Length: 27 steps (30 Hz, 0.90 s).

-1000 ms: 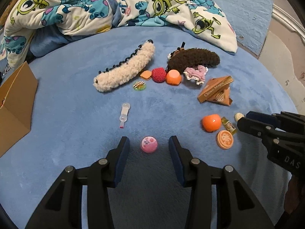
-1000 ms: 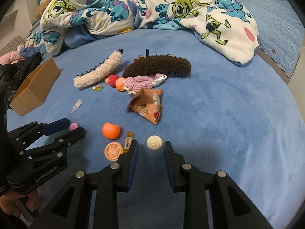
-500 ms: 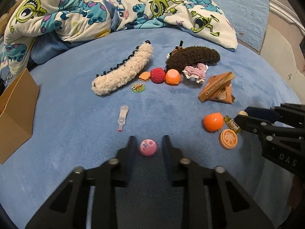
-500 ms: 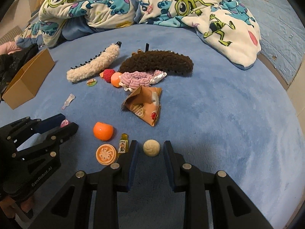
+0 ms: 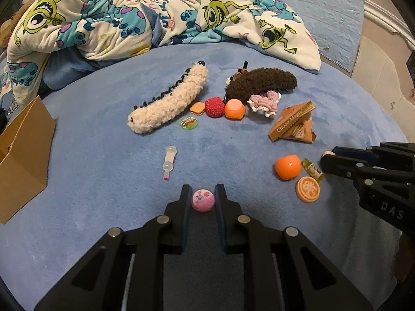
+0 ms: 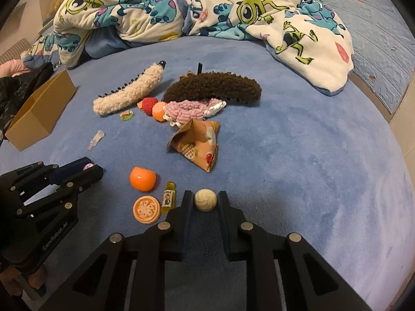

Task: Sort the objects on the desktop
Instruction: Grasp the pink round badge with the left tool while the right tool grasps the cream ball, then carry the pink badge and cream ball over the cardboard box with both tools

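While the rumpled quilt [image 5: 160, 15] crowds the bed's [image 6: 311, 155] far edge, its right side lies bare. Cardboard box [image 5: 23, 155] at left edge. Left gripper [image 5: 203, 199] jaws pinch pink disc [image 5: 203, 200]; right gripper [image 6: 205, 200] jaws closing on cream ball [image 6: 205, 199].

Cardboard box [image 5: 23, 153] far left, snack packet [image 5: 293, 125] right, quilt [image 5: 155, 13] behind, all on bed [image 5: 103, 181]
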Each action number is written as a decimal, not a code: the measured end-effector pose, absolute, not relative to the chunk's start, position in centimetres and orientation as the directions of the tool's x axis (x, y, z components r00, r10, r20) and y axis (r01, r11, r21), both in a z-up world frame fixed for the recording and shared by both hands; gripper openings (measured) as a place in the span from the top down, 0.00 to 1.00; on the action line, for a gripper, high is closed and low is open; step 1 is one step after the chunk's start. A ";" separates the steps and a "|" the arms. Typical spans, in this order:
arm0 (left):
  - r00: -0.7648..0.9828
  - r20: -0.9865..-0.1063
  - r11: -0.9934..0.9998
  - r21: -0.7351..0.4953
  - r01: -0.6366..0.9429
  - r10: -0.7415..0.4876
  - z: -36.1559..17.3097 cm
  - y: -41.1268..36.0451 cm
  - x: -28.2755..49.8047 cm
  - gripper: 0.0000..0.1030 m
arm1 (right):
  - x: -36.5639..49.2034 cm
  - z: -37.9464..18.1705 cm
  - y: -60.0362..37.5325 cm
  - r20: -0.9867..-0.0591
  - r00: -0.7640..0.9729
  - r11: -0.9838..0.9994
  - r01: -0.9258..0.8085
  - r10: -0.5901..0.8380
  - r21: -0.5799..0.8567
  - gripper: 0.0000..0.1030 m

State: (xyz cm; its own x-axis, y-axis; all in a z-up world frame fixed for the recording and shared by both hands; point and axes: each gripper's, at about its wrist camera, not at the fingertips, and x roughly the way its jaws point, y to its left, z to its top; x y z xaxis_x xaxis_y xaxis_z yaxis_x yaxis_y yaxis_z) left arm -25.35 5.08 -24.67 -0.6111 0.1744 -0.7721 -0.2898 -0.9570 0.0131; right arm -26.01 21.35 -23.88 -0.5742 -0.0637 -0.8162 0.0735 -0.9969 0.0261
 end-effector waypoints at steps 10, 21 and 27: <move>-0.638 -0.753 -0.969 0.005 -0.248 0.160 -22.0 3.3 -25.0 0.82 | -25.7 -20.8 20.0 -0.784 -0.615 -0.996 0.089 -0.079 0.030 0.82; -0.683 -0.719 -0.980 0.013 -0.196 0.127 -18.2 -0.1 -24.3 0.82 | -26.1 -16.5 16.0 -0.739 -0.662 -0.988 0.154 -0.128 0.033 0.82; -0.704 -0.703 -0.989 0.011 -0.149 0.098 -16.3 -2.8 -24.1 0.82 | -26.3 -14.4 12.6 -0.720 -0.676 -0.978 0.206 -0.159 0.023 0.82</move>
